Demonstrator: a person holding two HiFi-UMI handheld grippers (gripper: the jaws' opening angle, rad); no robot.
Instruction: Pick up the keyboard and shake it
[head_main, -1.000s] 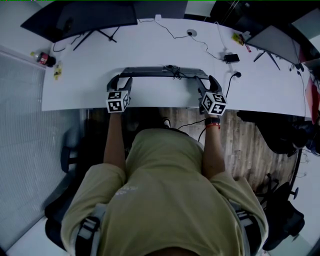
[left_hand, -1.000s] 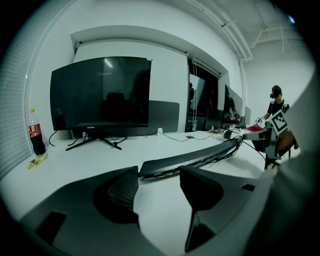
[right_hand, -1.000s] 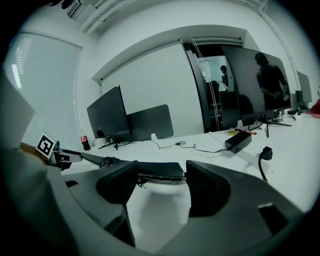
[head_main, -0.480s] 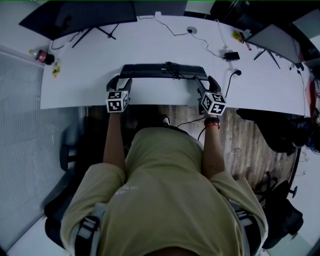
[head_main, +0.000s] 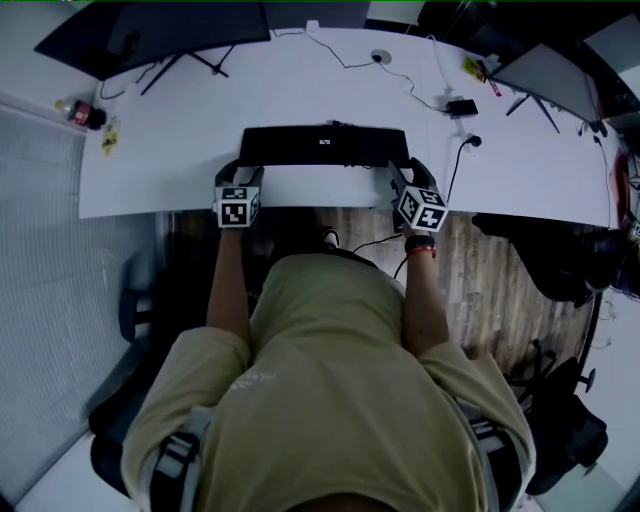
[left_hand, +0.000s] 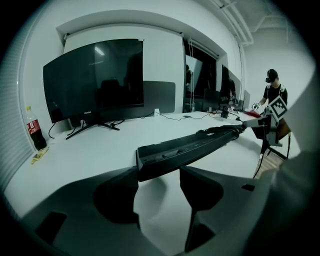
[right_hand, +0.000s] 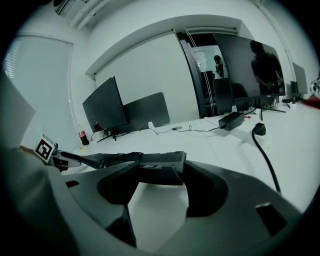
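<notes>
The long black rectangular keyboard hung clear of the white desk, its long axis running left to right between the claws. The left gripper was clamped on its left end. The right gripper pressed on the right end, jaws closing. Each end lay straight ahead of its claw, neither hand nearer.

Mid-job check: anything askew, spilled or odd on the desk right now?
Only the keyboard: it hangs above the desk, one end in the left gripper, the other between the right gripper's closing jaws, its cable bunched against it. Nothing looks spilled or broken.
</notes>
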